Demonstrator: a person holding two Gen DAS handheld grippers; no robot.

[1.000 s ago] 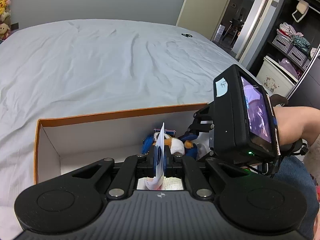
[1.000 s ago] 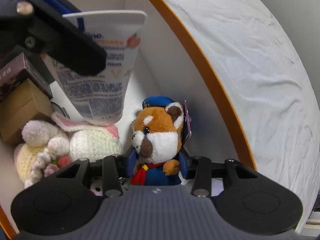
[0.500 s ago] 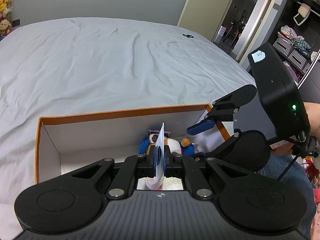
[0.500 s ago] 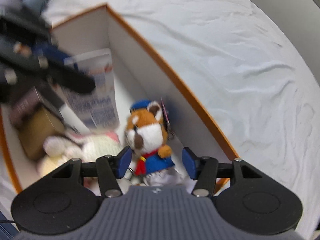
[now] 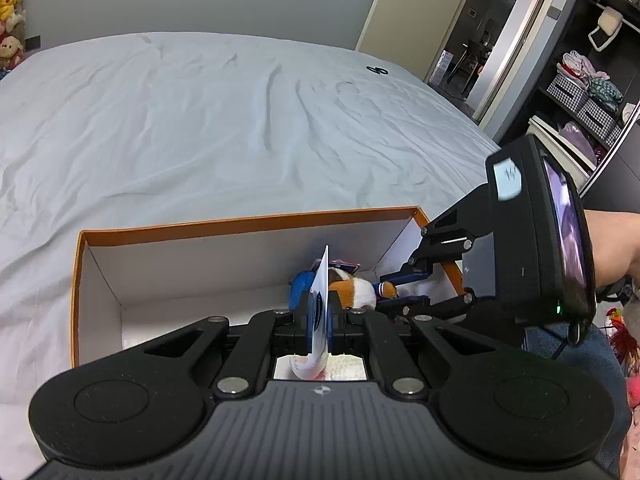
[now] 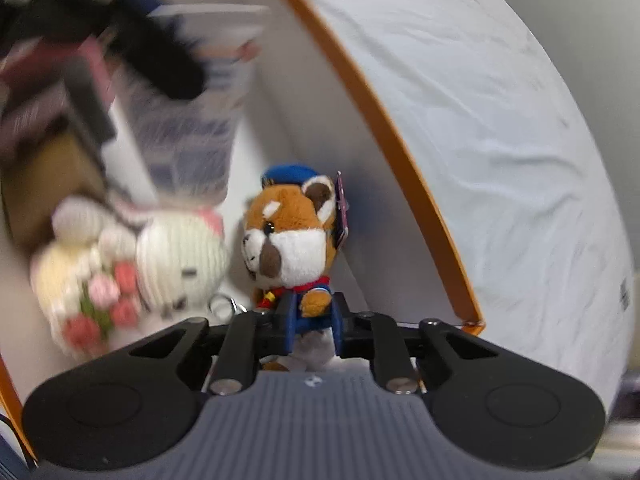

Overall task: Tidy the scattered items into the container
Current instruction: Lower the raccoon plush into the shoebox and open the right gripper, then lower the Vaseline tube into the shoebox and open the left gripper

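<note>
left wrist view: sits above the near wall of the orange-rimmed box [image 5: 248, 222], angled down and across it toward the bed [image 5: 200, 120] and the door beyond. right wrist view: close inside the box [image 6: 360, 92], pointing steeply down along its wall. both share the box interior and the fox plush [image 5: 352, 286] [image 6: 294, 236].
</note>
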